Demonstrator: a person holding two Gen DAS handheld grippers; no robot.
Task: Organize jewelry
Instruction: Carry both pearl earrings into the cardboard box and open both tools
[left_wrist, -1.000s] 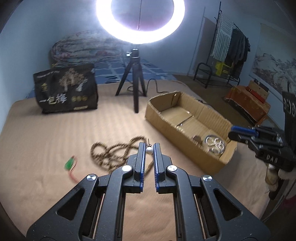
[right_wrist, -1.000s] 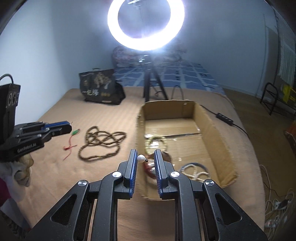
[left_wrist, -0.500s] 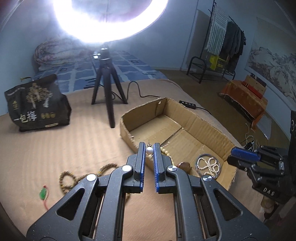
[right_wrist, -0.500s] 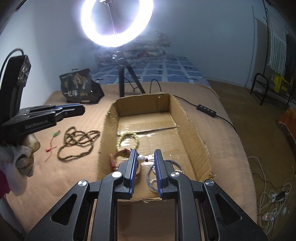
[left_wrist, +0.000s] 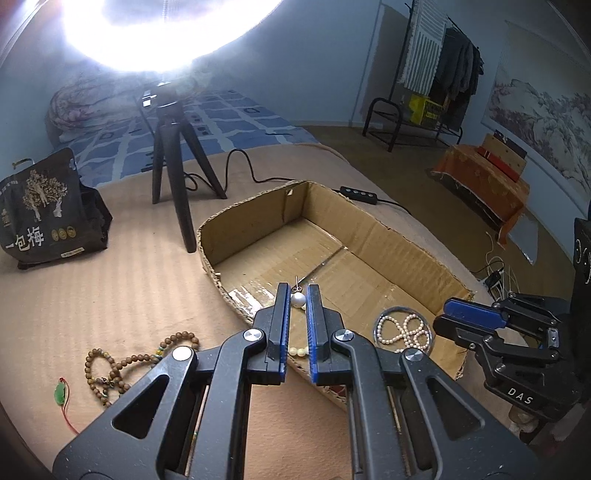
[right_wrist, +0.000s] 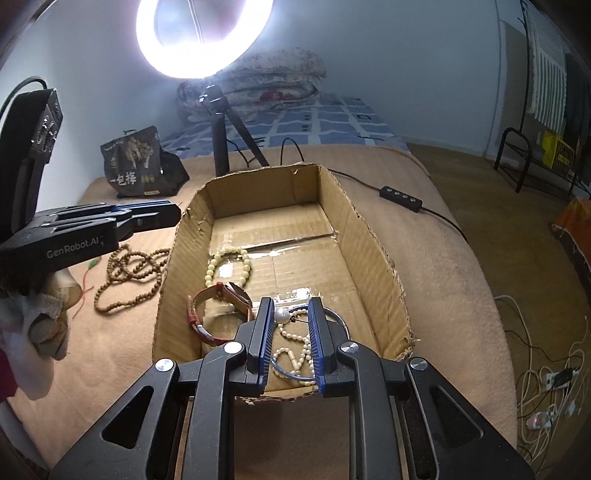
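step: drop-off over open brown cardboard box (right_wrist: 373, 254) | left gripper (left_wrist: 298, 295) pinches white pearl earring (left_wrist: 297, 299) | right gripper (right_wrist: 291, 314) grips second white pearl earring (right_wrist: 281, 316) | next: likely release both inside

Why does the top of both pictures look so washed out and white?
A ring light shines straight into the lenses: in the left wrist view it blows out the whole top left and hazes the tripod; in the right wrist view its ring shape stays readable.

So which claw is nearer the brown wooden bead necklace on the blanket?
Left. The left claw hangs just right of the wooden bead necklace, over the cardboard box edge; the right claw is across the box.
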